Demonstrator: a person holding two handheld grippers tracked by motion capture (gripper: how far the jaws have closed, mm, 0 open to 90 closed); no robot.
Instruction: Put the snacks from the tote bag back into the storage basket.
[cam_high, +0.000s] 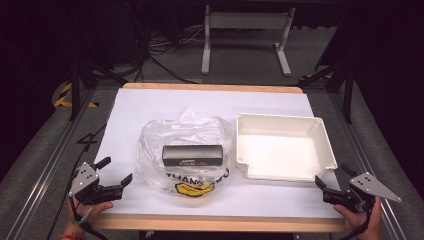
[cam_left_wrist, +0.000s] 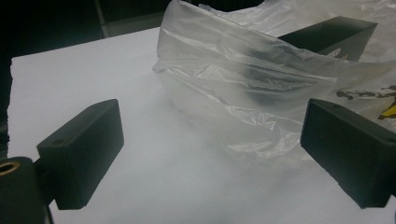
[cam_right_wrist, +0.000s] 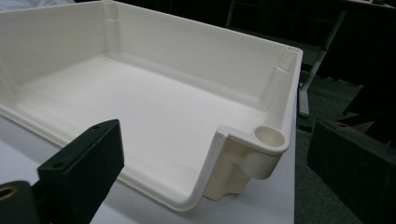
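A clear plastic bag (cam_high: 185, 150) lies at the middle of the white table, with a black box (cam_high: 192, 155) inside it. To its right stands an empty white tray (cam_high: 320, 131). My left gripper (cam_high: 114, 172) rests at the table's front left corner, open, with nothing between its jaws. In the left gripper view the bag (cam_left_wrist: 243, 88) and the box (cam_left_wrist: 334, 32) lie just beyond the left gripper (cam_left_wrist: 212, 154). My right gripper (cam_high: 334, 179) sits at the front right corner, open and empty. In the right gripper view the right gripper (cam_right_wrist: 219, 172) points at the tray's near corner (cam_right_wrist: 261, 144).
The table top (cam_high: 135, 110) is a white sheet with a wooden edge. Dark floor, cables and a white desk frame (cam_high: 245, 35) lie beyond the far edge. Metal rails run along both sides of the table.
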